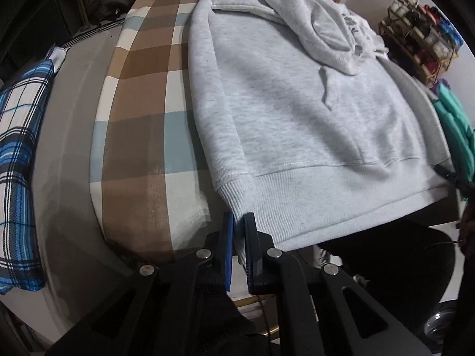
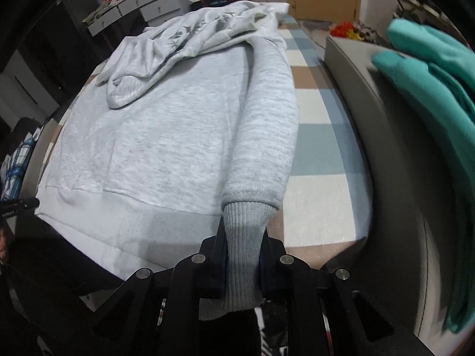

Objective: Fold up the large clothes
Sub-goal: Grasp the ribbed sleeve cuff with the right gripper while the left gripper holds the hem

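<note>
fingers of the left gripper [image 1: 237, 222] are pinched tight on the ribbed cuff [image 1: 230, 191] of one sleeve, right at the near hem corner of the grey hoodie [image 1: 297, 112]; fingers of the right gripper [image 2: 242, 243] are clamped on the other sleeve cuff [image 2: 243, 237], whose ribbed end hangs down between them. the hoodie lies flat and face down on a checked sheet [image 1: 142, 89] over the bed, hood [image 1: 323, 38] flopped onto its back, both sleeves laid straight along the sides. holding the two cuffs at once looks like the way to bring the sleeves in across the body for a first fold, keeping them even

a blue plaid pillow [image 1: 17, 154] sits well off to the left side, and a teal garment [image 2: 430, 95] is draped on the padded grey edge just beside the right sleeve; it could catch if that sleeve swings outward. a cluttered rack [image 1: 418, 35] stands beyond the far corner, apart from the work. the hood bunched on the back may get in the way of the sleeves lying flat
</note>
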A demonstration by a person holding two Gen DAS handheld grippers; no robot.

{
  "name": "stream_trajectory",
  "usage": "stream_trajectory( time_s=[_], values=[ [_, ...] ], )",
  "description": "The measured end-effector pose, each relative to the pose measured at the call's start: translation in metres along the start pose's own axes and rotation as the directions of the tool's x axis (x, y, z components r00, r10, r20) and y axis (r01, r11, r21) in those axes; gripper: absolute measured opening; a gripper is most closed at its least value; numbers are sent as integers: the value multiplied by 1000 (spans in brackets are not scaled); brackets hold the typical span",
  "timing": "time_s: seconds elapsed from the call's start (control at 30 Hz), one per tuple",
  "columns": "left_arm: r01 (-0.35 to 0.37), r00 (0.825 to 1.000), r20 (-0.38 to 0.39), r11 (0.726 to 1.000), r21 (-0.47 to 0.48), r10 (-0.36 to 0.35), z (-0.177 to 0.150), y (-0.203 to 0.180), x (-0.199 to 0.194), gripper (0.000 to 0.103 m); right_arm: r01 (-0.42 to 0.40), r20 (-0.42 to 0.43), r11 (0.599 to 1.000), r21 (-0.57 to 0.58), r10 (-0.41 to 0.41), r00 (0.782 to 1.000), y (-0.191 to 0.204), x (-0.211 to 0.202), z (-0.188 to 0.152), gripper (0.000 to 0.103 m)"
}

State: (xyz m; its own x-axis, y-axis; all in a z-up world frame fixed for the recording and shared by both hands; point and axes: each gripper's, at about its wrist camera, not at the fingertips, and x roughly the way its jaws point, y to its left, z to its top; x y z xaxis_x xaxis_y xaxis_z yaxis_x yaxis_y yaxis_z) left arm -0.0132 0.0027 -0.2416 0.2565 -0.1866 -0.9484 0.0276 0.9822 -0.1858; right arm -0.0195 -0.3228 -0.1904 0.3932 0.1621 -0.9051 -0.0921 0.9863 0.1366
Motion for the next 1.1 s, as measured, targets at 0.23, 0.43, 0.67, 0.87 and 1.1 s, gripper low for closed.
stream_trajectory(
  time_s=[0.23, 0.43, 0.67, 0.87, 1.1],
  values=[
    [113, 993, -31, 991, -73, -116, 0, 12, 6, 70, -190, 39, 971, 146, 186, 982, -24, -1, 1, 24],
    [172, 983, -46, 980, -98, -177, 3, 0, 20, 75, -279, 72, 939, 202, 270, 960, -31, 2, -6, 25],
    [328, 945, 55, 939, -101, -323, 16, -9, 15, 60, -383, 151, 895, 228, 356, 922, -34, 1, -8, 28],
    [520, 840, 213, 853, -51, -500, 21, -2, -14, 60, -432, 188, 876, 214, 397, 898, -35, -2, -11, 36],
    [431, 902, 109, 888, -162, -418, 22, 4, 18, 60, -437, 183, 871, 227, 402, 897, -34, 3, -10, 40]
  ],
)
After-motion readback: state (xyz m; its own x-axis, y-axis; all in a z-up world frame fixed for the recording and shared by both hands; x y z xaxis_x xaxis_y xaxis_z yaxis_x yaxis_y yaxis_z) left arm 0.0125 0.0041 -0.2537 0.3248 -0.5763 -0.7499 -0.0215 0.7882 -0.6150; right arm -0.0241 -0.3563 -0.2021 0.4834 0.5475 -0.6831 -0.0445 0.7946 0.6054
